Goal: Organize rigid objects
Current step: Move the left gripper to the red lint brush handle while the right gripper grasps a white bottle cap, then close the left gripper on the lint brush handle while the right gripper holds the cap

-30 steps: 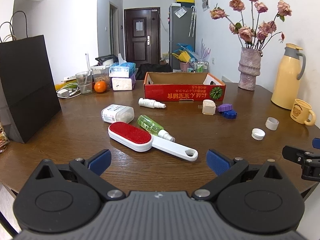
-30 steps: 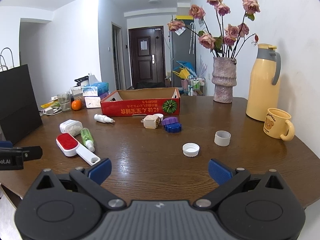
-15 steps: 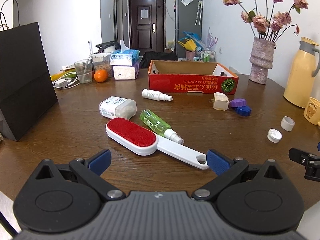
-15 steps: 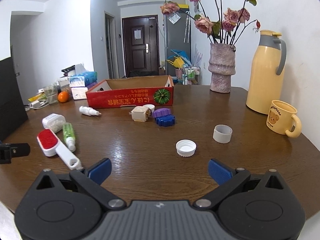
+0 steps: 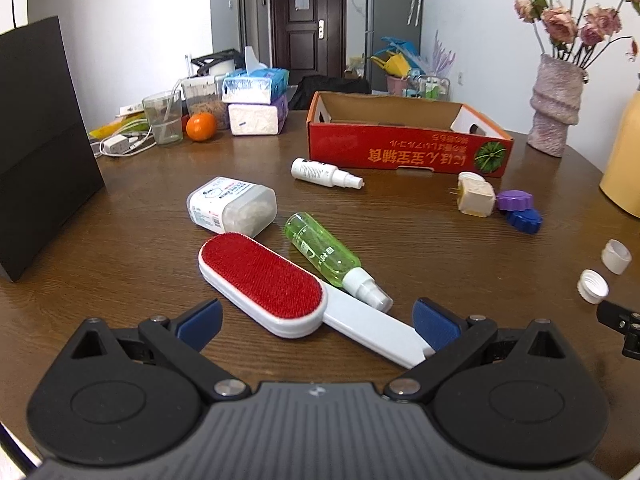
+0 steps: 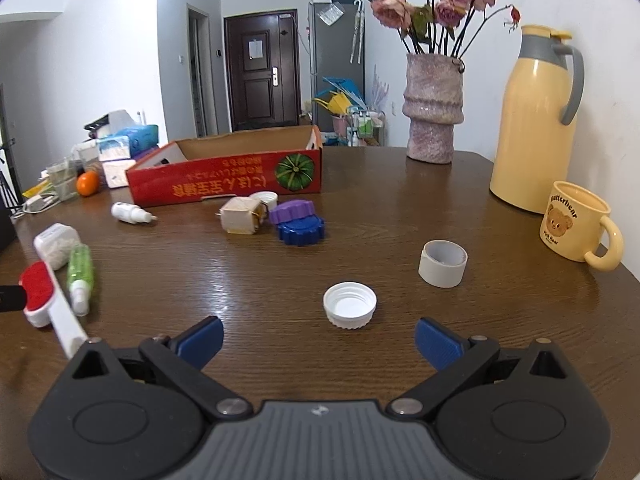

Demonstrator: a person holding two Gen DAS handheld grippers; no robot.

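A white lint brush with a red pad (image 5: 262,282) lies on the brown table, its handle end between the blue pads of my open left gripper (image 5: 318,320). Beside it lie a green spray bottle (image 5: 334,264), a clear white box (image 5: 232,206) and a white spray bottle (image 5: 324,172). My right gripper (image 6: 320,342) is open just short of a white cap (image 6: 350,304). A grey ring (image 6: 443,263), purple lid (image 6: 291,211), blue lid (image 6: 301,230) and beige plug (image 6: 240,220) sit beyond. The red cardboard box (image 6: 228,184) stands open behind them.
A black paper bag (image 5: 38,136) stands at the left. A yellow thermos (image 6: 536,120), bear mug (image 6: 576,226) and vase of roses (image 6: 434,108) line the right side. Tissue packs (image 5: 256,100), a glass (image 5: 162,118), an orange (image 5: 201,126) and cables crowd the far left.
Both grippers have moved forward and lower over the table. The left now reaches the brush handle; the right has closed in on the white cap. Both stay open.
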